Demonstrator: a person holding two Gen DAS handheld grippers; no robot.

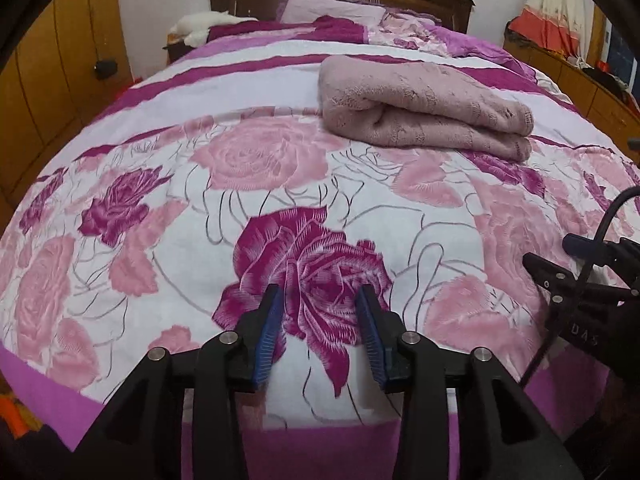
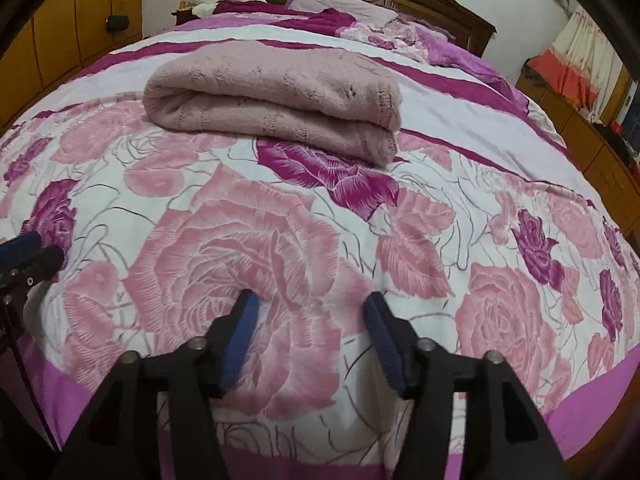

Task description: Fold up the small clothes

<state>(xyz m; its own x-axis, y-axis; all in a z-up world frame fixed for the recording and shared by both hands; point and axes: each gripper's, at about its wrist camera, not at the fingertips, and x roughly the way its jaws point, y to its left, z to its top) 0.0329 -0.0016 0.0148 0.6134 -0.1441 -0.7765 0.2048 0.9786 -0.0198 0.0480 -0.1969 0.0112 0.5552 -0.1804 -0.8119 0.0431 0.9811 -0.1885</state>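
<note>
Bed [image 1: 168, 152] w/ rose-print cover; folded pink garment [image 1: 424, 108] on it, pillow [image 1: 332, 10] at headboard.

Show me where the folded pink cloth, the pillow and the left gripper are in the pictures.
folded pink cloth [image 2: 276, 80]: right wrist view, middle of its top layer.
pillow [image 1: 332, 10]: left wrist view, middle of its front face.
left gripper [image 1: 320, 300]: left wrist view, midway between its fingertips.

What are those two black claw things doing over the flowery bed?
A person holds a gripper in each hand for folding small clothes. Right now the left gripper and the right gripper are both open and empty, over the near end of the rose-print bedspread. Neither one is touching the dusty-pink garment. It lies farther up the bed, already folded into a thick bundle.
</note>
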